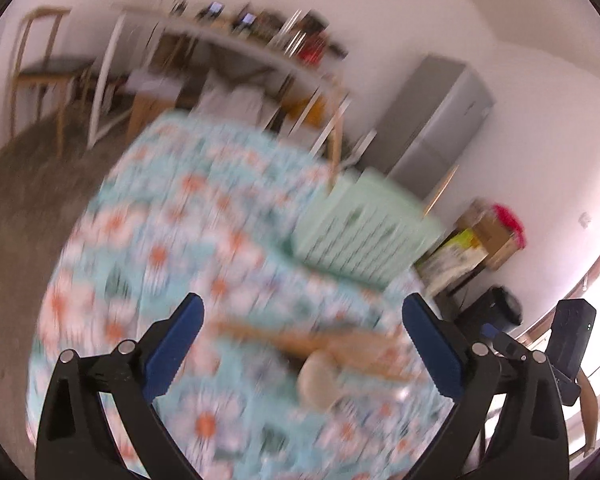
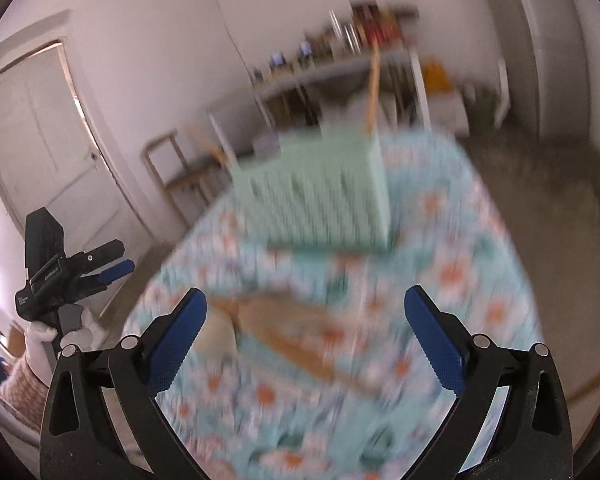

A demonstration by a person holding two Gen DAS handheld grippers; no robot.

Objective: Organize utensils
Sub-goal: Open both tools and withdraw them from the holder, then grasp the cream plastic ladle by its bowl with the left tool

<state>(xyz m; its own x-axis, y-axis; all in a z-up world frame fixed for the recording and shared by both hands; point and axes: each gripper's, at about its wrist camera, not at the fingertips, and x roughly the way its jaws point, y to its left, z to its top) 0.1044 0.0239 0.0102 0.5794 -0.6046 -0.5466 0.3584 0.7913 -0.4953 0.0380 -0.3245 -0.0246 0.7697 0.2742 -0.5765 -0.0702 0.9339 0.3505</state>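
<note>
Both views are blurred by motion. A pile of wooden utensils (image 1: 324, 344) lies on the flowered tablecloth (image 1: 172, 216), with a pale spoon bowl (image 1: 318, 380) at its near end. My left gripper (image 1: 303, 344) hangs open above the pile, nothing between its blue pads. A mint-green slotted utensil holder (image 1: 364, 232) stands beyond, with a wooden stick (image 1: 336, 136) rising from it. In the right wrist view the utensils (image 2: 288, 332) lie below my open right gripper (image 2: 305, 340), the holder (image 2: 316, 192) behind them. The left gripper (image 2: 116, 270) shows at the left, held by a gloved hand (image 2: 40, 336).
A long white shelf-table (image 1: 236, 52) with clutter runs along the far wall, a wooden chair (image 1: 40, 68) to its left. A grey cabinet (image 1: 436, 120) and cardboard boxes (image 1: 488, 236) stand at the right. A white door (image 2: 40, 140) is left in the right wrist view.
</note>
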